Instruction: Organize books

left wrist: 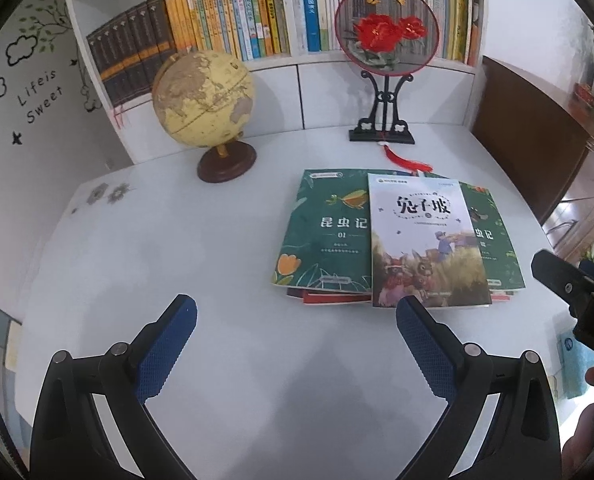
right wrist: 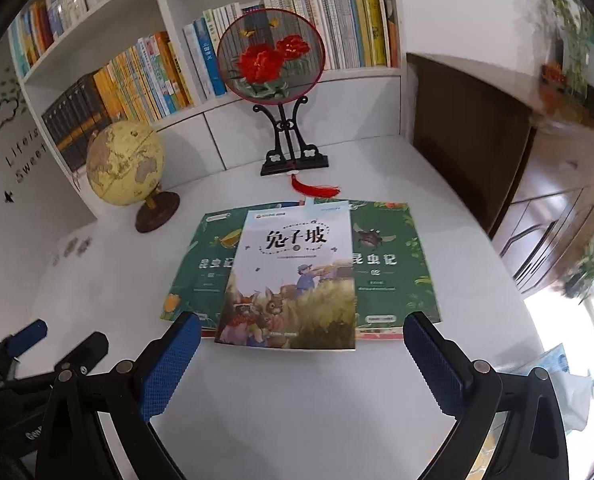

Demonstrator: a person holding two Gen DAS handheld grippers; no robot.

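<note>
A pale-covered picture book (left wrist: 427,240) (right wrist: 293,276) lies on top of two green books, one to its left (left wrist: 325,232) (right wrist: 201,272) and one to its right (left wrist: 495,240) (right wrist: 393,264), with red-edged books under them. All rest flat on the white table (left wrist: 177,248) (right wrist: 289,392). My left gripper (left wrist: 297,310) hovers open to the left of the pile's near edge, its right finger at the pale book's near edge. Open too, my right gripper (right wrist: 303,328) faces the pile head-on, its blue pads either side of the pale book's near edge. Neither holds anything.
A globe (left wrist: 203,98) (right wrist: 125,164) stands at the back left. A round embroidered fan on a black stand (left wrist: 385,32) (right wrist: 271,56), with a red tassel, stands behind the books. A white bookshelf (left wrist: 257,12) (right wrist: 177,60) full of upright books backs the table. A brown cabinet (right wrist: 537,184) stands on the right.
</note>
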